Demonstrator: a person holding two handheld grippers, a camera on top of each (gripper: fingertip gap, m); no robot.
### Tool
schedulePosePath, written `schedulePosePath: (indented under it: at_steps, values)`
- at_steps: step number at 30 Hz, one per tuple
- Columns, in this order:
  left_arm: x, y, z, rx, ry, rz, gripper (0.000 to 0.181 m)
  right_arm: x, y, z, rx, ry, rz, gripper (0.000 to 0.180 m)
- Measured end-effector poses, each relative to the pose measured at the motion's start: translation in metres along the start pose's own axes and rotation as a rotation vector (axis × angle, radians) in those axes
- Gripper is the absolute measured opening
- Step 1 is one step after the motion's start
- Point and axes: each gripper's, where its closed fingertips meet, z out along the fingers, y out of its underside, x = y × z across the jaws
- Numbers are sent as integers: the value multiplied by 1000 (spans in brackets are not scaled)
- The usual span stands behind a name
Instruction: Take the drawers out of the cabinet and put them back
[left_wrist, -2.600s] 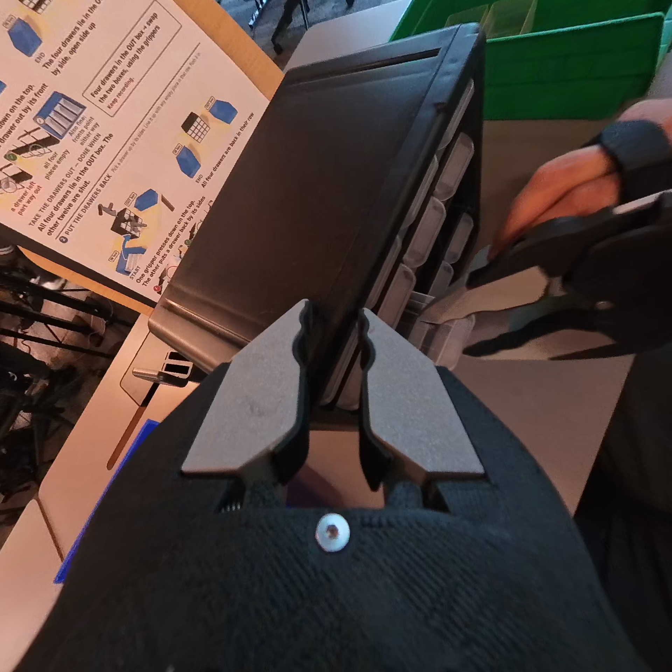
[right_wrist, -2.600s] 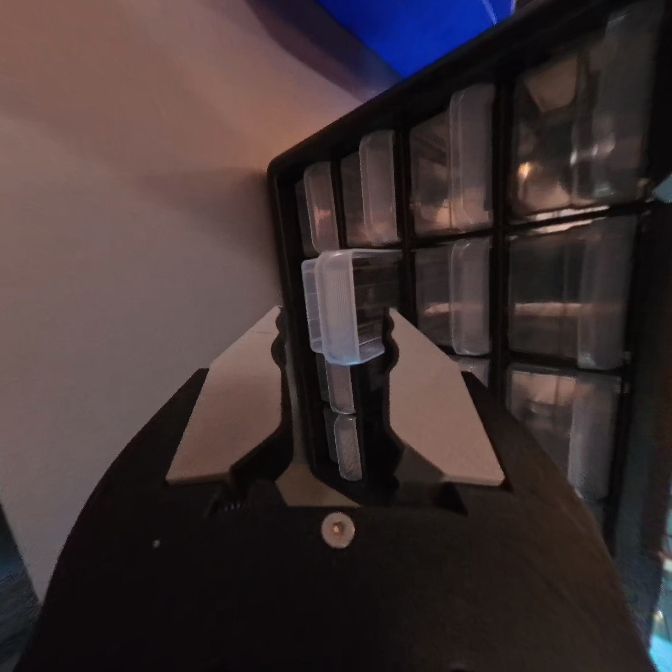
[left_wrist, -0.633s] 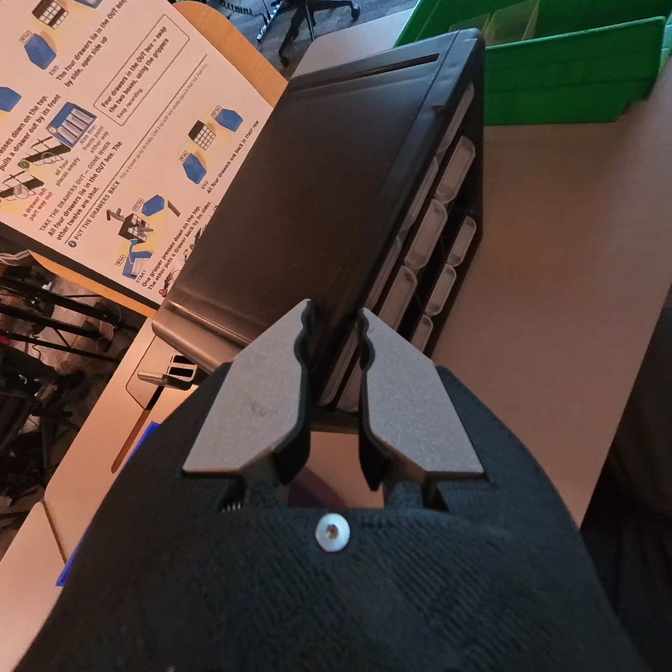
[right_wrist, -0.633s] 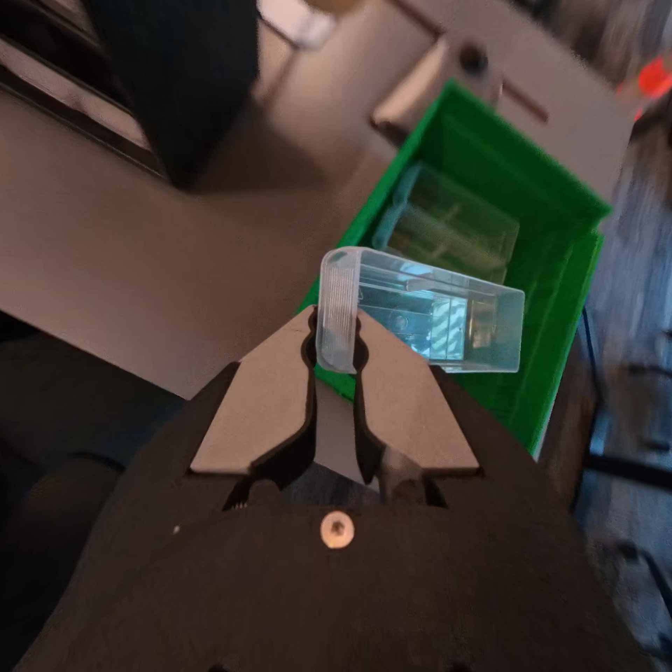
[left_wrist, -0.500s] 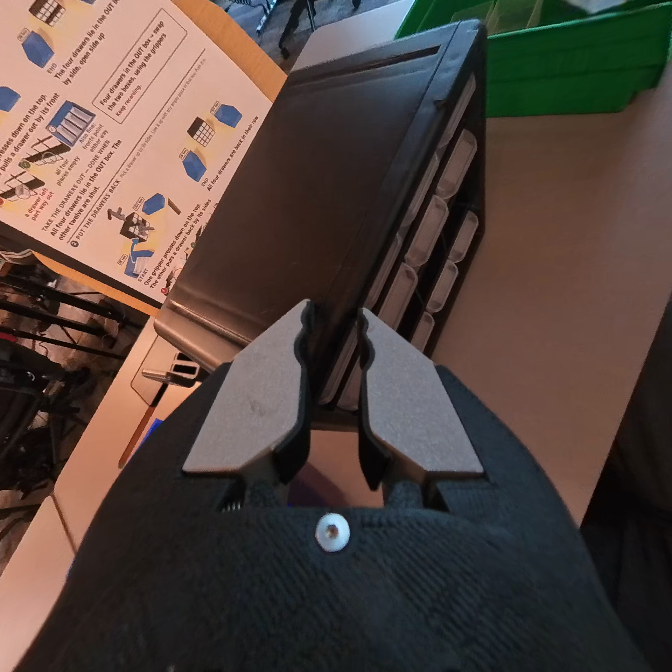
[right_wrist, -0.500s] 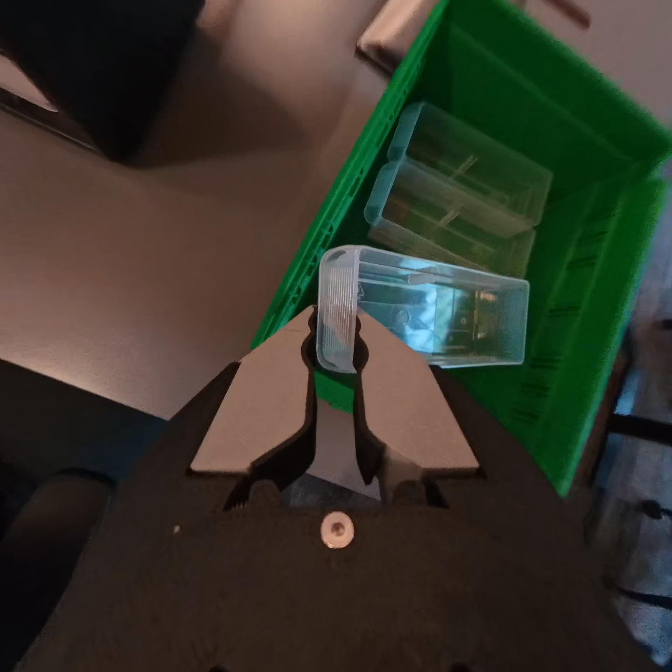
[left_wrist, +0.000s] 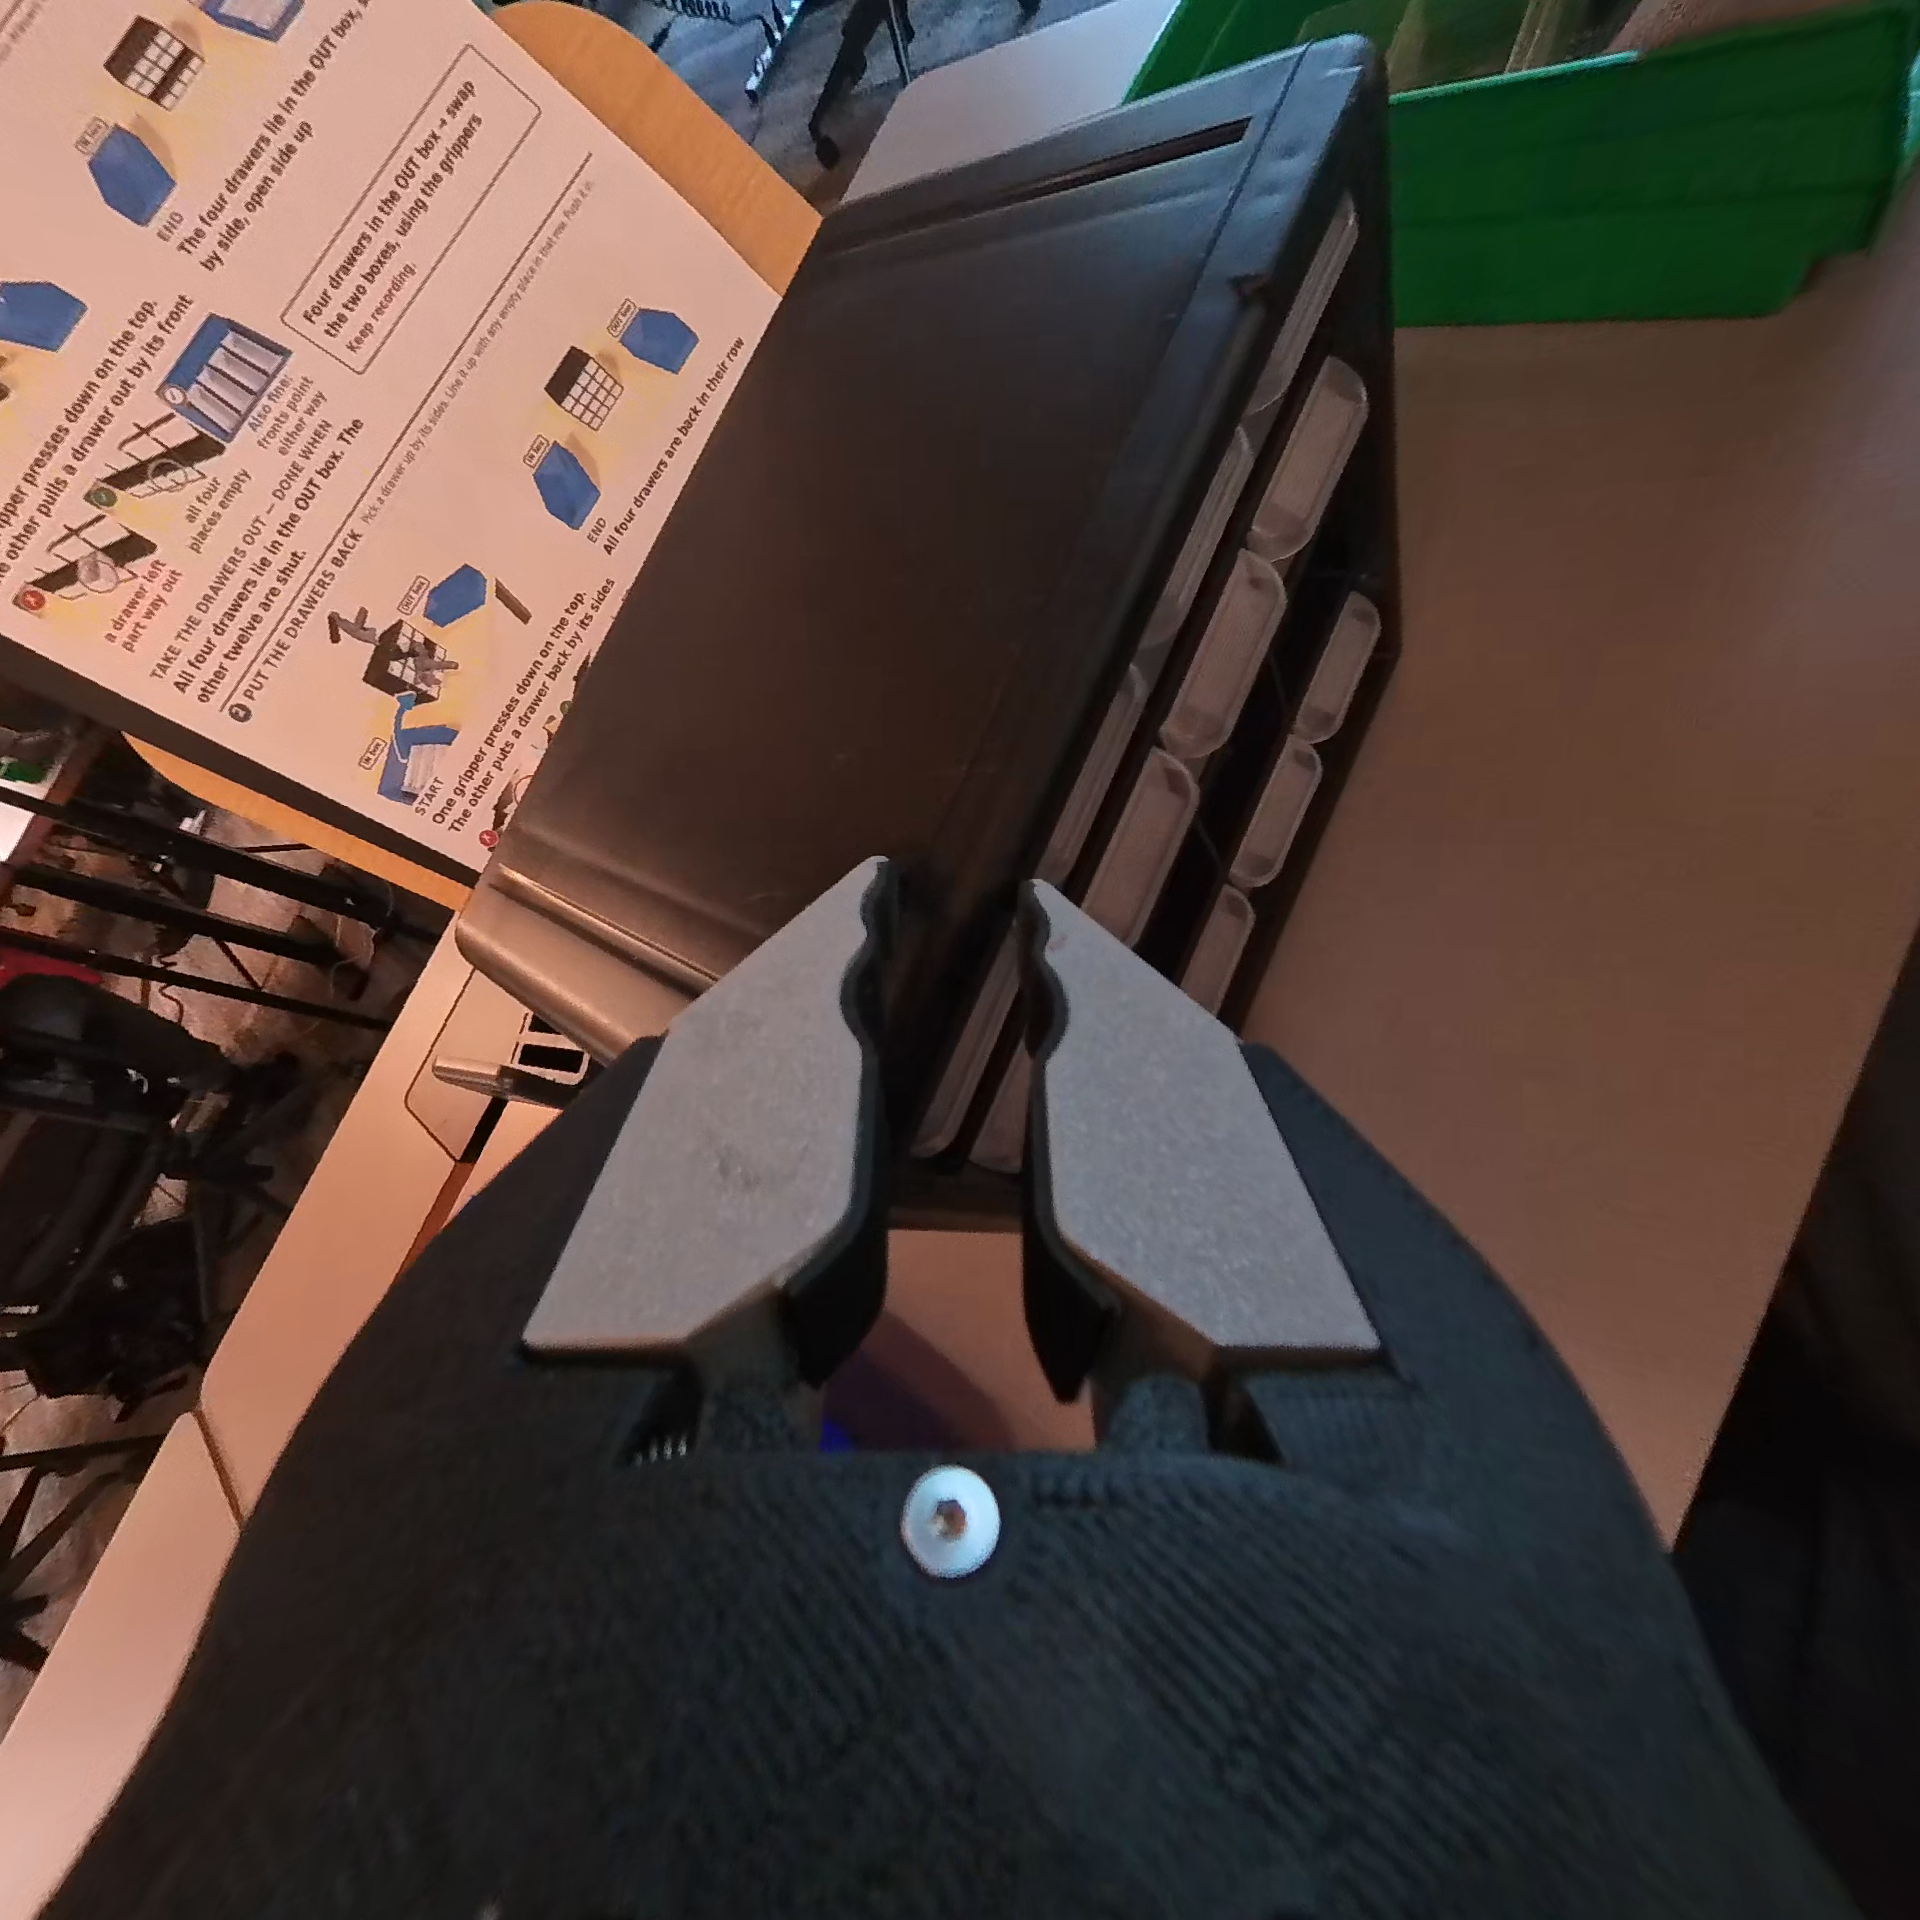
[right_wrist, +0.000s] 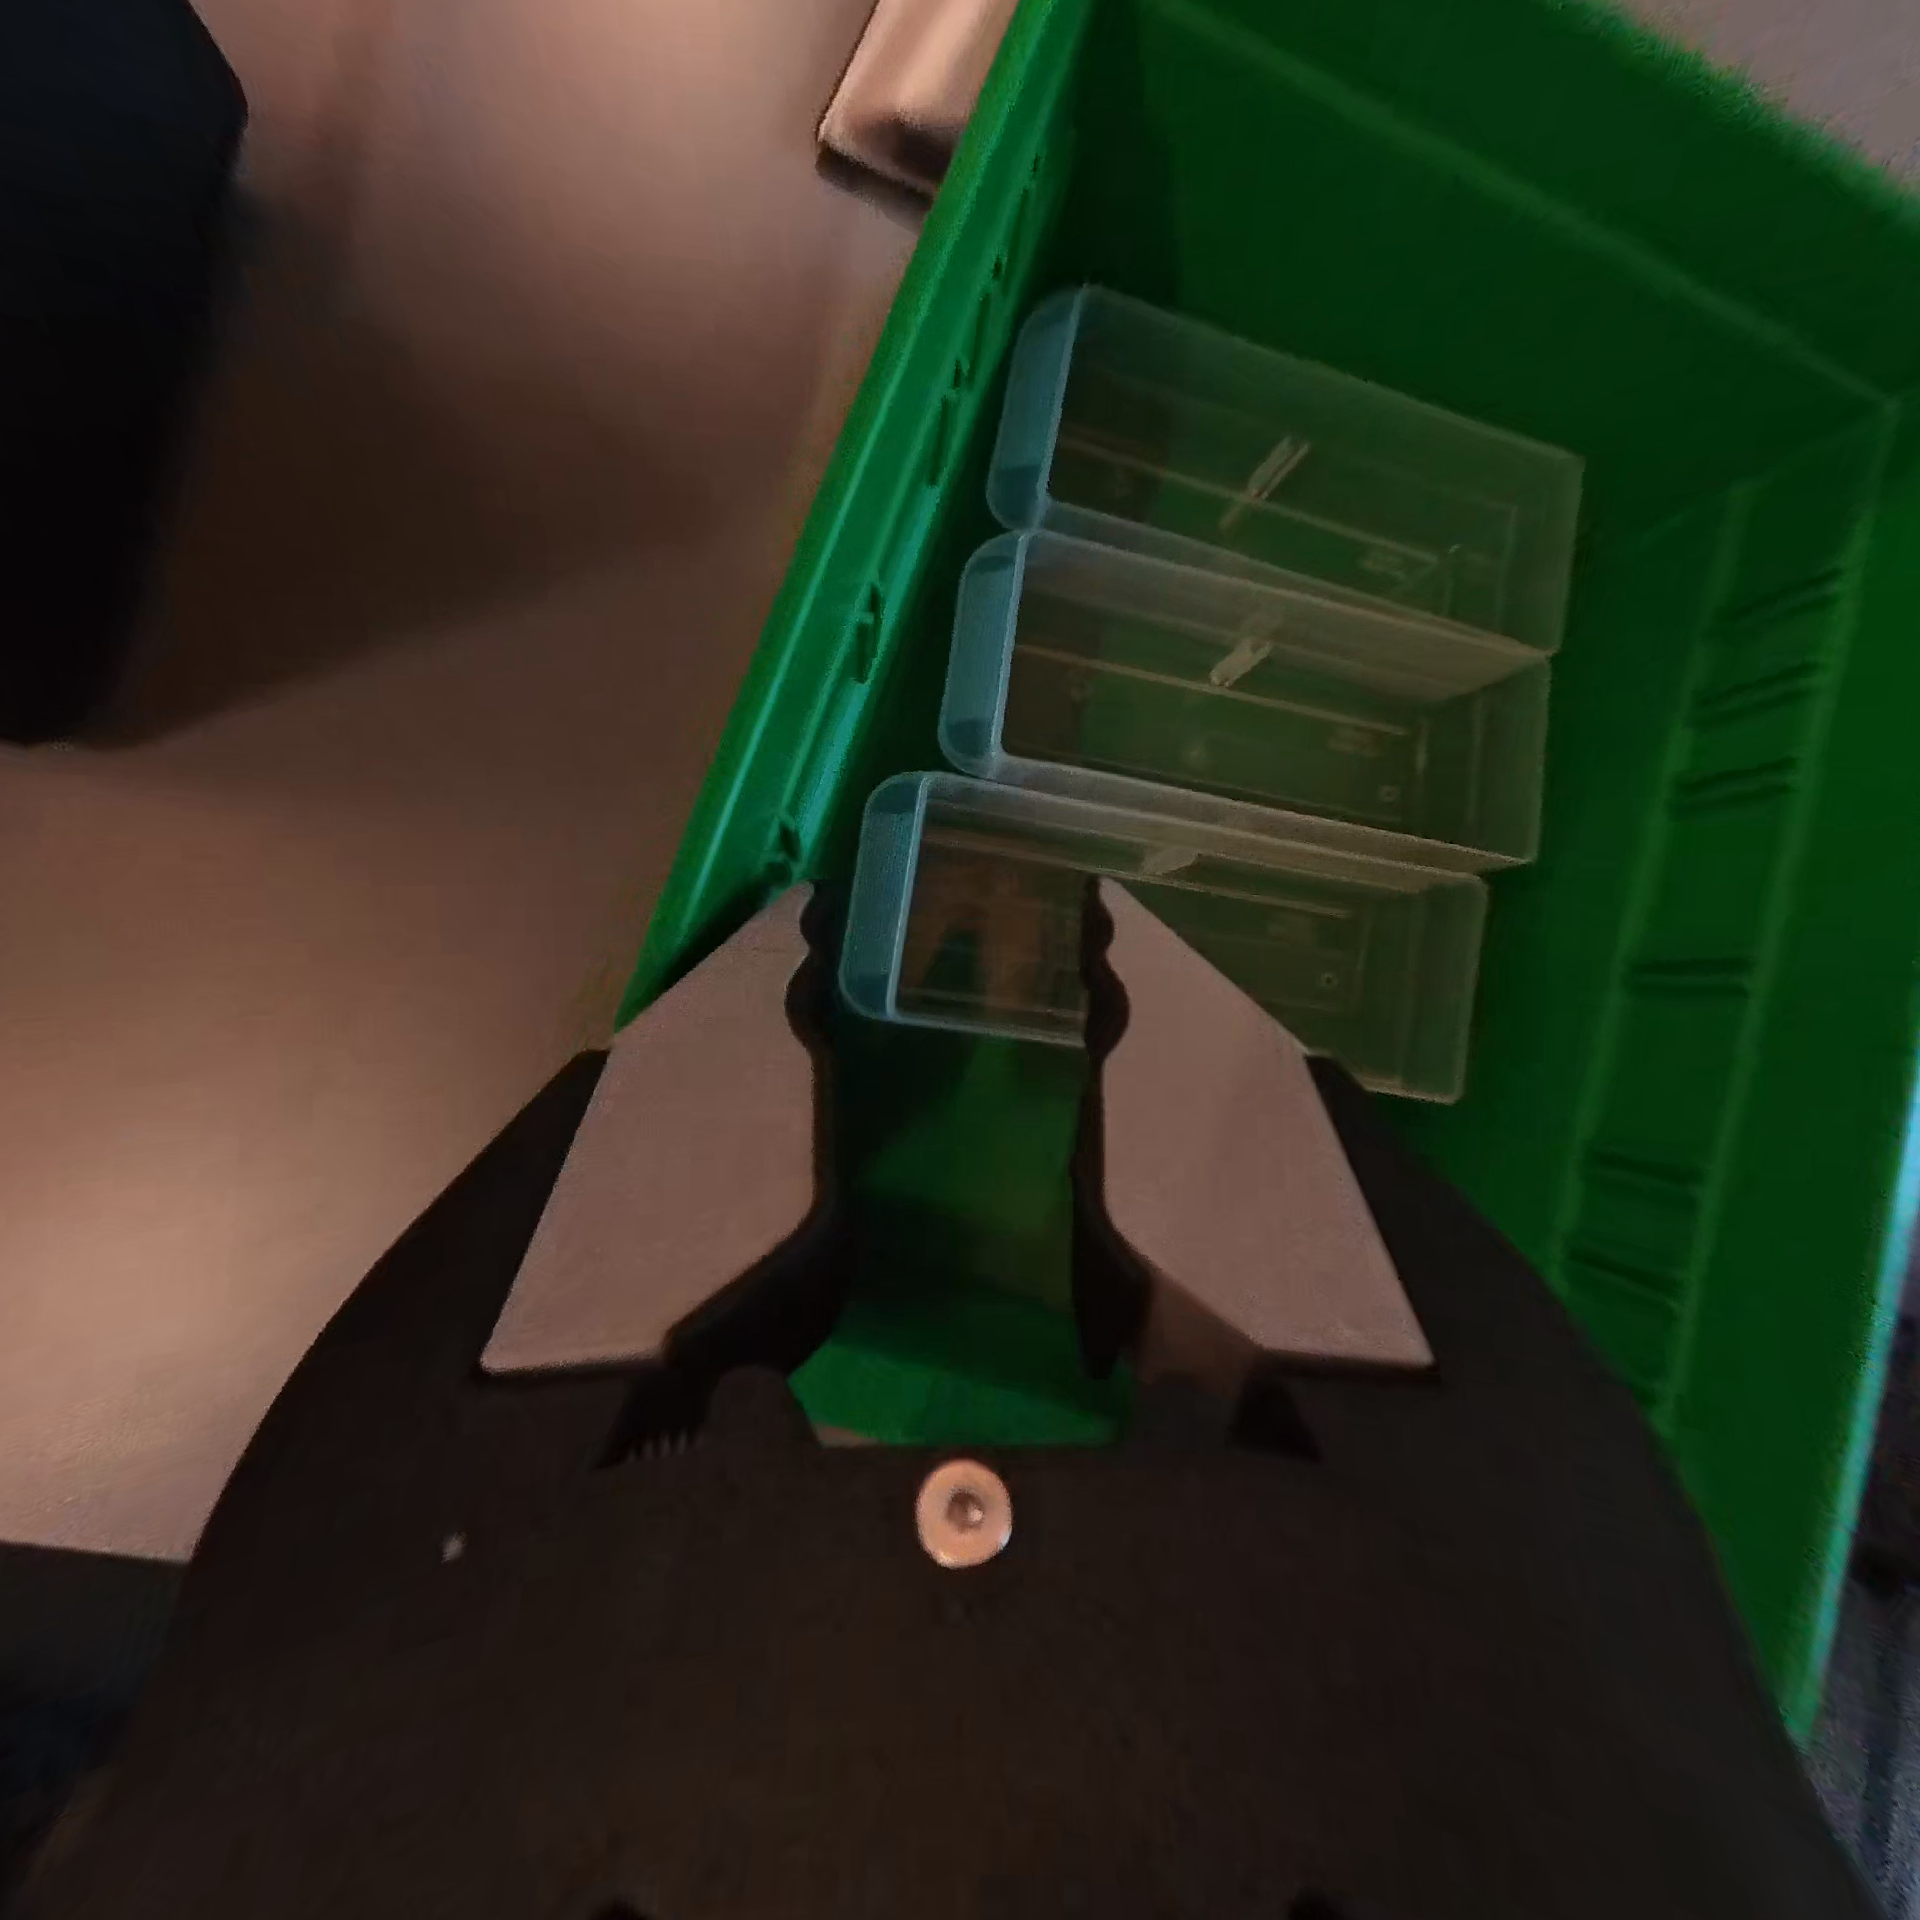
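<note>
The left gripper (left_wrist: 951, 914) is seen set over the near top front edge of the black cabinet (left_wrist: 935, 520), its 2 fingers (left_wrist: 727, 1143) drawn near together with a narrow gap between them; whether the cabinet edge is actually pinched cannot be told. The cabinet is stood on a tan table (left_wrist: 1610, 727), and rows of clear drawer fronts (left_wrist: 1226, 655) are shown along its right face. A printed instruction sheet (left_wrist: 312, 364) is laid to the left of the cabinet, and a green bin (left_wrist: 1662, 187) is placed beyond it.

In the right wrist view, the right gripper (right_wrist: 951, 935) is held spread apart over the near end of the green bin (right_wrist: 1714, 831). 3 clear drawers are found side by side inside the bin, open sides up. The nearest drawer (right_wrist: 1299, 966) is framed at its front end between the parted fingers, with a gap seen at the left finger; contact at the right finger cannot be judged. The 2 other drawers (right_wrist: 1247, 675) are packed just beyond it.
</note>
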Motion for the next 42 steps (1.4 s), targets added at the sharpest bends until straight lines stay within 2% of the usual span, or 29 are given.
schedulePosePath:
  at_steps: [5,11,16,19,22,26,31,33,34,35,38,42]
  values:
    - [0,0,0,20,-5,-9,22,-17,-18,-44,164,44,-49,38]
    - [0,0,0,21,-1,-23,23,-58,-31,-78,308,23,-89,46]
    - [0,0,0,8,-1,-22,22,-165,-59,-102,511,-252,-134,41]
    - [0,0,0,9,-1,-27,22,-252,-66,-102,561,-525,-118,45]
    - [0,0,0,5,-1,-25,23,-329,-66,-84,519,-758,-78,48]
    - [0,0,0,-2,-6,-9,23,-381,-80,-52,460,-902,64,45]
    - [0,0,0,-3,-2,-10,22,-402,-112,-39,456,-1084,303,43]
    - [0,0,0,2,-3,-9,22,-394,-119,-24,460,-1034,390,32]
    - [0,0,0,5,-4,-7,22,-391,-120,-21,469,-1030,427,20]
    - [0,0,0,7,-4,-6,22,-390,-122,-22,484,-1054,461,15]
    - [0,0,0,11,0,-11,22,-389,-126,-27,527,-1109,528,14]
    - [0,0,0,14,-3,-12,22,-389,-128,-28,548,-1097,561,12]
